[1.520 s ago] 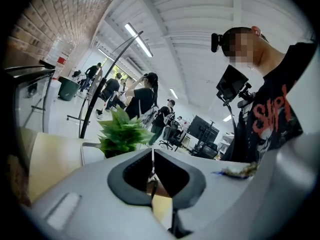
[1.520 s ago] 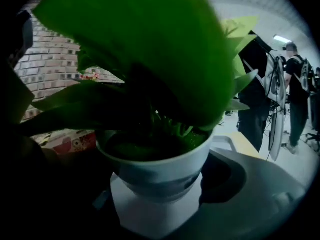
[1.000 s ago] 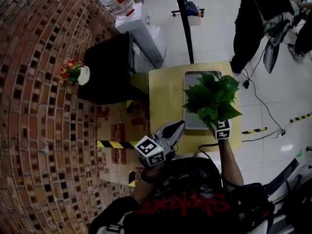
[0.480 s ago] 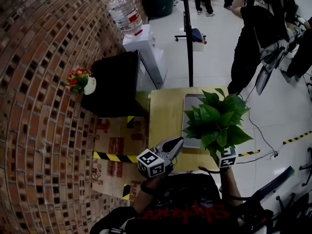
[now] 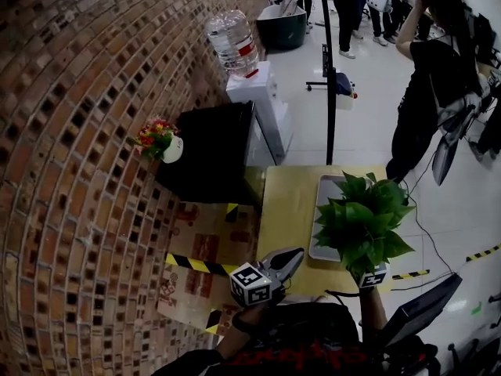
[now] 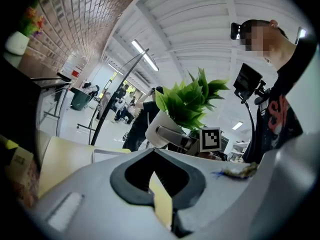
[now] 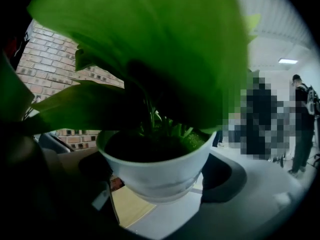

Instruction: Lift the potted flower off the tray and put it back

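The surface (image 5: 283, 210) stands in the near middle, with the brick wall (image 5: 70, 171) running along its left. A tray (image 5: 326, 193) lies on the right half of the surface, its length running away from the person. The potted flower (image 5: 362, 222) sits between the jaws of the right gripper (image 7: 150, 184), above the tray's near end and not on it. The left gripper (image 5: 291, 256) is over the surface's near edge, left of the tray. Behind the surface to the left stands a cabinet (image 5: 207, 151) with a small flower pot (image 5: 160, 138) on its left edge. A water dispenser (image 5: 258, 104) stands behind the cabinet, with a pole stand (image 5: 329, 77) to its right. 1 person (image 5: 430, 84) stands beyond the far right corner.
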The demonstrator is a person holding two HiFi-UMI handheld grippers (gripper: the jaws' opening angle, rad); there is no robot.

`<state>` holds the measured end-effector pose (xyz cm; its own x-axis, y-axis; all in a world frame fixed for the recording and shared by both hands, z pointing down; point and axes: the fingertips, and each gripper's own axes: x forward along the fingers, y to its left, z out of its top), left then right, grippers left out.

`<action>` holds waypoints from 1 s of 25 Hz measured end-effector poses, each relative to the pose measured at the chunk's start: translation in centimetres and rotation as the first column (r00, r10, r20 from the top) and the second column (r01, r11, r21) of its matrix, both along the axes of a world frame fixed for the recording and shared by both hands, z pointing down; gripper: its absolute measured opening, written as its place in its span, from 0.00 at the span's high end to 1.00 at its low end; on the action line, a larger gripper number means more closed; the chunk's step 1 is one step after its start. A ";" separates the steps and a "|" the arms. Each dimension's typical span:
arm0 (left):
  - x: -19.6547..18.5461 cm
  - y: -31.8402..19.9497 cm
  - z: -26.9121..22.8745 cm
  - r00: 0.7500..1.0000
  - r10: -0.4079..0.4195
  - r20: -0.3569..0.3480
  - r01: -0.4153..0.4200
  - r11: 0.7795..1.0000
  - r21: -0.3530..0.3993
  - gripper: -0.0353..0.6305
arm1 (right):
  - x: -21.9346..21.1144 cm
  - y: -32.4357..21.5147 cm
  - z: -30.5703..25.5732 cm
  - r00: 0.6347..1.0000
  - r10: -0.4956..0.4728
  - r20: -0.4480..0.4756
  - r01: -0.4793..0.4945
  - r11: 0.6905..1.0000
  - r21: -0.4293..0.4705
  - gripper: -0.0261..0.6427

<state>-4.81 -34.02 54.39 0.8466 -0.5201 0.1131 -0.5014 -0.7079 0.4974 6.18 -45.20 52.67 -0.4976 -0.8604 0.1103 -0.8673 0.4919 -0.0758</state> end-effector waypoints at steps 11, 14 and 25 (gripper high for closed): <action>-4.4 2.1 -1.2 0.987 -0.160 -0.024 0.161 0.987 0.023 0.95 | 0.6 -3.2 11.1 1.000 0.023 0.002 -0.023 0.998 -0.055 0.18; -5.3 2.2 -1.9 0.981 -0.192 0.009 0.192 0.981 0.025 0.95 | 1.2 -5.5 14.0 0.998 0.048 -0.042 -0.050 0.997 -0.050 0.18; -3.0 0.5 -1.1 0.988 -0.150 0.032 0.150 0.989 -0.007 0.95 | 1.5 -9.6 29.2 0.992 0.025 -0.122 -0.057 0.961 -0.271 0.18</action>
